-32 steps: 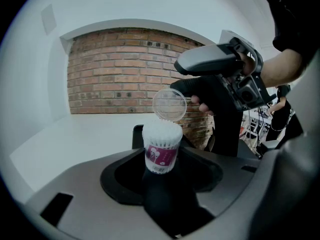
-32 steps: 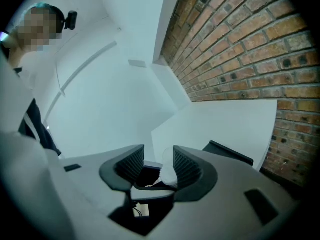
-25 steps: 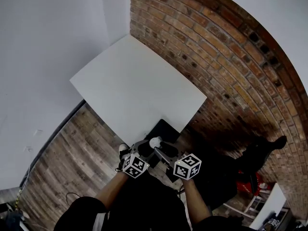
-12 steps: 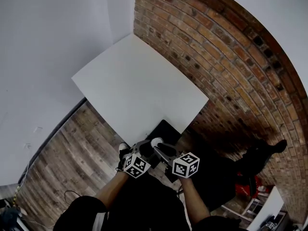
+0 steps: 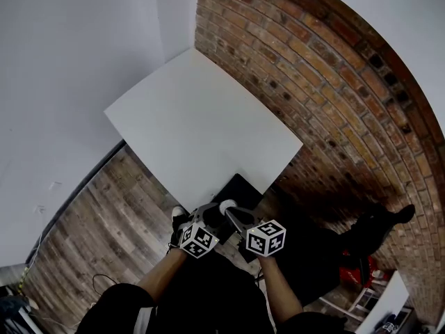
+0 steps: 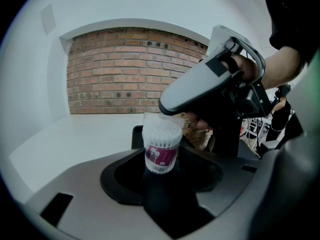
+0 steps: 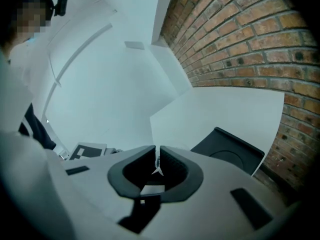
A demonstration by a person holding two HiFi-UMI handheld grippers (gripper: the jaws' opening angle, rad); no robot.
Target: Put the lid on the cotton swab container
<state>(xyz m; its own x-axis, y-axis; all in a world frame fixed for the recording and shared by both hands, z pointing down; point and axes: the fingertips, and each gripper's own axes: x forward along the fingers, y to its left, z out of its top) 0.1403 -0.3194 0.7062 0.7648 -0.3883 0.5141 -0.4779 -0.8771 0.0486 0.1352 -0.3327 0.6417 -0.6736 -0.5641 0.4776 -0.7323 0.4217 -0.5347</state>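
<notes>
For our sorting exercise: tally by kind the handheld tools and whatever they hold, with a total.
Grippers: 2 (left gripper; right gripper, jaws just closing, nothing clearly between)
Cotton swab container: 1, in left jaws
Total: 3

Bright, even light; white tabletop (image 5: 201, 127) nrly blown out; heavy fisheye w/ dark edges; cotton swab container (image 6: 161, 146) slightly soft.
</notes>
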